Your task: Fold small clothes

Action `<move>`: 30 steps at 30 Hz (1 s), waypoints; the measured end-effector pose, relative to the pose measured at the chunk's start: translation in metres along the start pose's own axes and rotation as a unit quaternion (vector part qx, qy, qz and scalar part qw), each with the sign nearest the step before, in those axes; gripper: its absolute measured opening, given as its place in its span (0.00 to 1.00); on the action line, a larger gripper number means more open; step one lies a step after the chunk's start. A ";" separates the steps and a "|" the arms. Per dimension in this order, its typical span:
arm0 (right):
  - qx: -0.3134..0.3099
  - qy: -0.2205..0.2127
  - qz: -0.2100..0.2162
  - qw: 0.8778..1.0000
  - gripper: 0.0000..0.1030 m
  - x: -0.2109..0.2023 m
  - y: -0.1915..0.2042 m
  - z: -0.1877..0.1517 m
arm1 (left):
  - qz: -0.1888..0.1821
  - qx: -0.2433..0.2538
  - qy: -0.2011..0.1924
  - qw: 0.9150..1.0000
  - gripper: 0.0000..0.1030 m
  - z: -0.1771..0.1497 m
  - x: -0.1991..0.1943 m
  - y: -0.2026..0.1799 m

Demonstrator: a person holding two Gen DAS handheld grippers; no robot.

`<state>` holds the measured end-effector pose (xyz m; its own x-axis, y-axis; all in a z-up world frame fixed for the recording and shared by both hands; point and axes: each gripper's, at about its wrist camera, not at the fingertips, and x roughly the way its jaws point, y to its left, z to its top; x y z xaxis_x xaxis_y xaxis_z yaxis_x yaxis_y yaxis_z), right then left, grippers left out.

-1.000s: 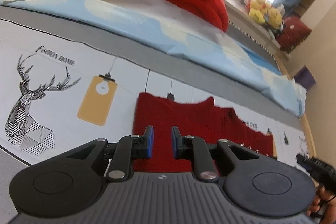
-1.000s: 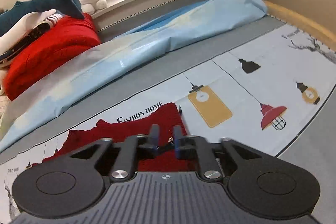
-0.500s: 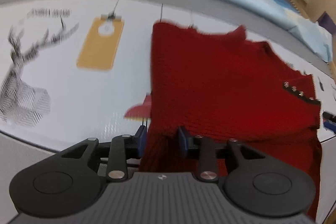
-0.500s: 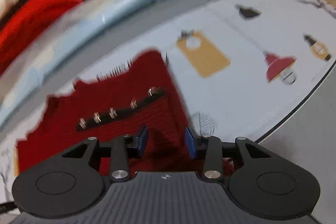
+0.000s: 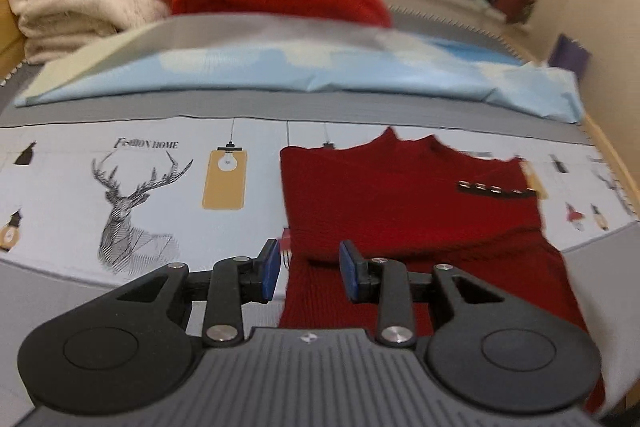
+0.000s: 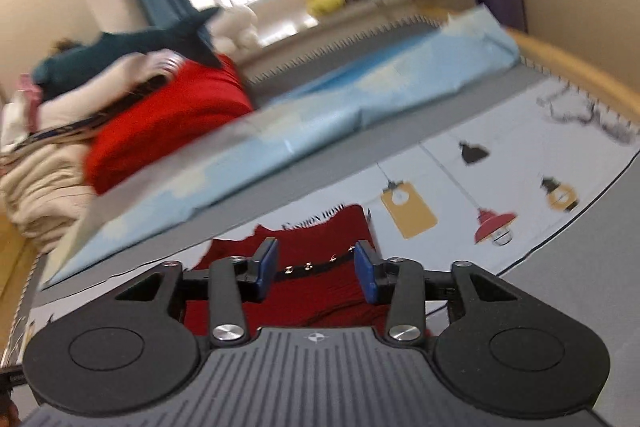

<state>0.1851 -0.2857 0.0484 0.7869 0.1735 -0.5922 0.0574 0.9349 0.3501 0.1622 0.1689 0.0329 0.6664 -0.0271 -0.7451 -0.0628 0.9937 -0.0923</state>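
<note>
currently found red knit garment (image 5: pixel 408 203) lying folded on printed bed sheet (image 5: pixel 120 195), left gripper (image 5: pixel 308 271) parted and empty above its near edge, right gripper (image 6: pixel 316 269) widening, nothing gripped.

Each claw, left claw (image 5: pixel 308 269) and right claw (image 6: pixel 316 269), has a ribbed grey housing with a small compass-like mark, matte black linkage arms, round black side discs, silver screws and blue pads (image 5: pixel 271 269) on its fingers.

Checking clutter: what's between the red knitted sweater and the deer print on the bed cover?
Only flat cover: a printed yellow lamp sits between the red knitted sweater and deer print; no loose objects, per left wrist view.
</note>
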 end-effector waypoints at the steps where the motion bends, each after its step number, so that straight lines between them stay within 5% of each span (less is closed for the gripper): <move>1: -0.004 -0.006 0.005 1.000 0.44 -0.017 -0.006 -0.004 | -0.004 -0.002 -0.006 1.000 0.35 -0.011 -0.015 0.000; 7: -0.017 -0.002 -0.002 1.000 0.44 -0.087 -0.057 -0.064 | -0.001 0.002 -0.011 1.000 0.25 -0.091 -0.067 0.001; 15: 0.025 0.040 -0.028 0.999 0.44 -0.088 -0.116 -0.153 | -0.007 -0.018 0.032 0.999 0.17 -0.160 -0.094 0.012; 19: 0.068 0.089 -0.045 0.993 0.45 -0.066 -0.132 -0.168 | -0.030 -0.045 0.047 0.997 0.17 -0.199 -0.073 0.022; 22: 0.062 0.109 -0.071 0.990 0.44 -0.051 -0.135 -0.172 | -0.021 -0.087 0.100 0.991 0.17 -0.226 -0.040 0.036; 24: 0.057 0.122 -0.093 0.986 0.44 -0.044 -0.136 -0.175 | -0.025 -0.118 0.132 0.984 0.19 -0.229 -0.028 0.044; 30: 0.046 0.170 -0.132 0.975 0.44 -0.027 -0.141 -0.191 | -0.005 -0.129 0.146 0.981 0.22 -0.231 -0.015 0.056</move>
<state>0.0381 -0.3632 -0.1240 0.4887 0.0382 -0.8716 0.2972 0.9320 0.2074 -0.0229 0.1999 -0.1133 0.4287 -0.1050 -0.8973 -0.2675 0.9340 -0.2371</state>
